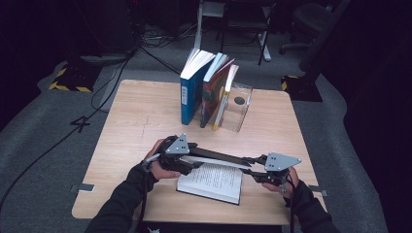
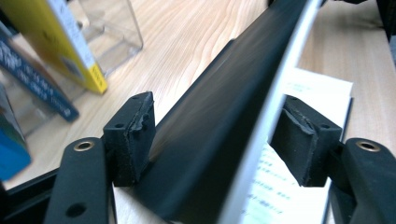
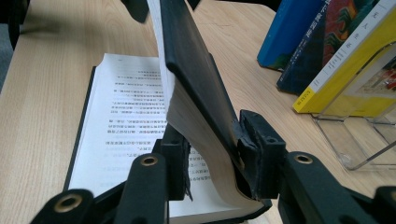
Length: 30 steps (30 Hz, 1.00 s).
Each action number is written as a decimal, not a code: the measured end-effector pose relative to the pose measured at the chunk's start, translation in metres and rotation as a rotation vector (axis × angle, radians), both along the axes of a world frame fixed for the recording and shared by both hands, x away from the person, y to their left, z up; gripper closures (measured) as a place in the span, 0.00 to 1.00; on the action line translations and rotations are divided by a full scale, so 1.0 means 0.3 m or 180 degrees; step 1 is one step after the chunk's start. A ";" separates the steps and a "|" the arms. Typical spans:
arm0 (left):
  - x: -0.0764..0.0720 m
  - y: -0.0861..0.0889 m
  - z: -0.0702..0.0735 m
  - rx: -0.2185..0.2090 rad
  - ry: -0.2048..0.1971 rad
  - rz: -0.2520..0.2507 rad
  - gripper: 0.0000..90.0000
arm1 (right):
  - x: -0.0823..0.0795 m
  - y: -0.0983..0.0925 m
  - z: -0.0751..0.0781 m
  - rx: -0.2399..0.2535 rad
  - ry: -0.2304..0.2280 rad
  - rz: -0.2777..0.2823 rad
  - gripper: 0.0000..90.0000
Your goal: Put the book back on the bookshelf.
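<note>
Open book [image 1: 210, 182] lower centre of frame, near front table edge [image 1: 194, 218]; black cover [image 1: 221, 158] and block of pages lifted, printed page flat beneath. Bare wood left, right and behind; row of standing books [image 1: 206, 87] and clear stand [image 1: 239, 109] upper centre. Left gripper [image 2: 217, 140] wide, pads off cover between them. Right gripper [image 3: 212, 154] narrow, pinching cover and pages

An open book [image 1: 214, 180] with a black cover and white printed pages is shown on a pale wood-grain surface [image 1: 141, 126]. Blue [image 1: 190, 97], dark patterned [image 1: 212, 94] and yellow-spined [image 1: 222, 104] books are seen behind.
</note>
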<state>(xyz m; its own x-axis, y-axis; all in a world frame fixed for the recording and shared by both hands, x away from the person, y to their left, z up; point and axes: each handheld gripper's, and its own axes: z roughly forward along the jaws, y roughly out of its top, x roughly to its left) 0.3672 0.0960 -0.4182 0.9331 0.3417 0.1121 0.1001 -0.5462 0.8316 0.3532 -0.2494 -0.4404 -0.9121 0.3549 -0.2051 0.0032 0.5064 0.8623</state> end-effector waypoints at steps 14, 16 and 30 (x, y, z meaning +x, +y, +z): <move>-0.093 -0.149 0.051 0.0316 -0.0249 0.0211 0.30 | -0.014 0.034 0.011 -0.0115 -0.0048 0.0008 0.73; -0.093 -0.159 0.052 0.0279 -0.0221 0.0192 0.29 | -0.018 0.041 0.011 -0.0147 -0.0069 0.0026 0.72; -0.097 -0.213 0.019 0.0546 -0.0210 0.0262 0.41 | -0.027 0.081 0.015 -0.0254 -0.0088 0.0075 0.71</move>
<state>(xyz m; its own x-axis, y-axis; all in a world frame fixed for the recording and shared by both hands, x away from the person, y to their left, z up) 0.3382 0.0322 -0.4124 0.8915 0.3871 0.2352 0.0987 -0.6728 0.7332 0.3451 -0.2252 -0.4360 -0.9137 0.3148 -0.2570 -0.0329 0.5731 0.8188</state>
